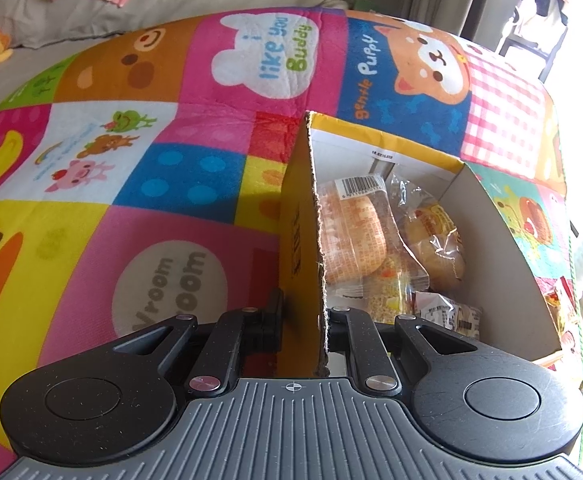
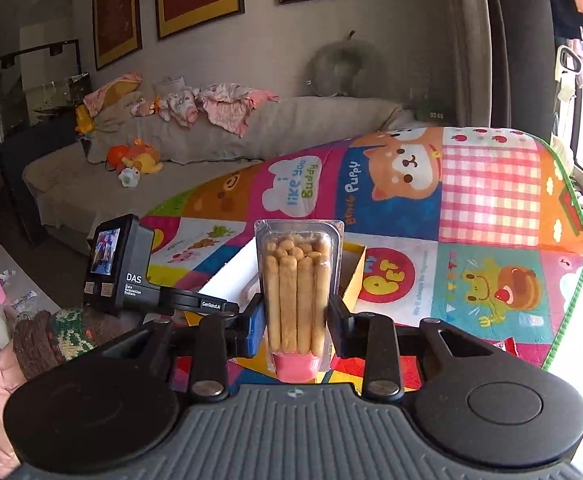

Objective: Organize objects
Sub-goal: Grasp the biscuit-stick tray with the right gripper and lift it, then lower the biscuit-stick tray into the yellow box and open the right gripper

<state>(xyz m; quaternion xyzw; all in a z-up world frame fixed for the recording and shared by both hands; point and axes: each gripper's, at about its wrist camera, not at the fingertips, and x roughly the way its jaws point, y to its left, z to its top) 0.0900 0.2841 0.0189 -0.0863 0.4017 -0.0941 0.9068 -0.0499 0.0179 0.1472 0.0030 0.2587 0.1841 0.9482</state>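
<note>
Left hand-held gripper (image 2: 227, 312), labelled "DAS", clamps the yellow box (image 1: 303, 240) wall.

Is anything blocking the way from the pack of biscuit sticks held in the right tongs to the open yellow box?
Nothing visible does. The right tongs hold the biscuit stick pack above the mat, with the yellow box just behind it, its top open. The left tongs clamp only the box's side wall, and snack packets fill part of its floor.
</note>
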